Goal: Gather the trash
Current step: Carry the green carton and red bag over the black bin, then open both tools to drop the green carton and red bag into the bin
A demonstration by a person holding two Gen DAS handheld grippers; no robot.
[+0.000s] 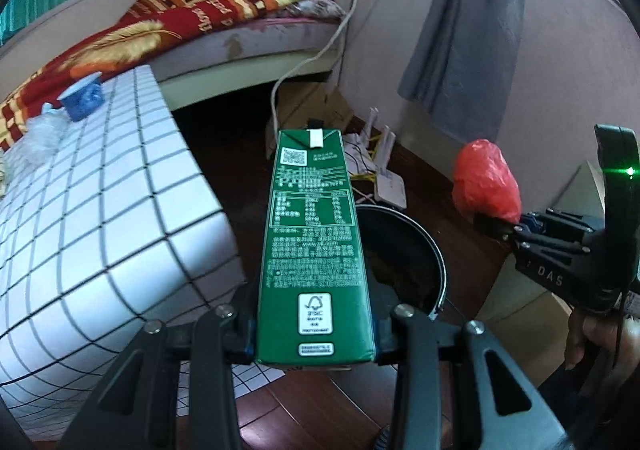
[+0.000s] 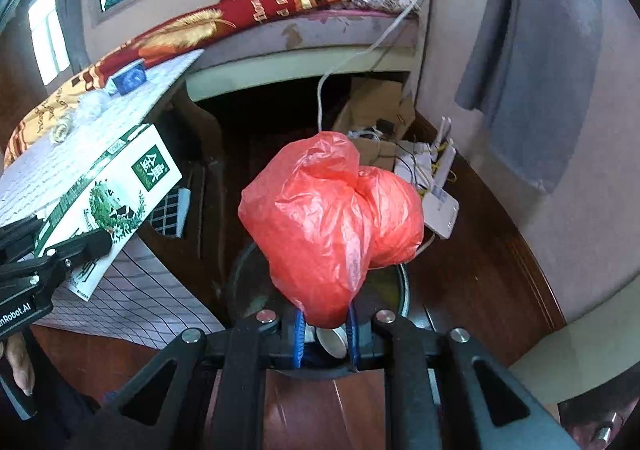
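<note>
My left gripper [image 1: 314, 324] is shut on a green milk carton [image 1: 312, 234], held lengthwise above the floor next to the table's edge; the carton also shows in the right wrist view [image 2: 116, 189]. My right gripper [image 2: 325, 324] is shut on a crumpled red plastic bag [image 2: 332, 226], held over a dark round trash bin [image 2: 402, 290] on the floor. The bag also shows in the left wrist view [image 1: 486, 179], right of the carton. The bin [image 1: 404, 250] lies just beyond and right of the carton.
A table with a white checked cloth [image 1: 92, 209] stands at the left, carrying a blue cup [image 1: 82, 99] and clear plastic wrap [image 1: 38, 133]. A bed [image 1: 224, 17] lies behind. A router with cables [image 2: 440, 201] and a cardboard box [image 2: 372, 109] sit by the wall.
</note>
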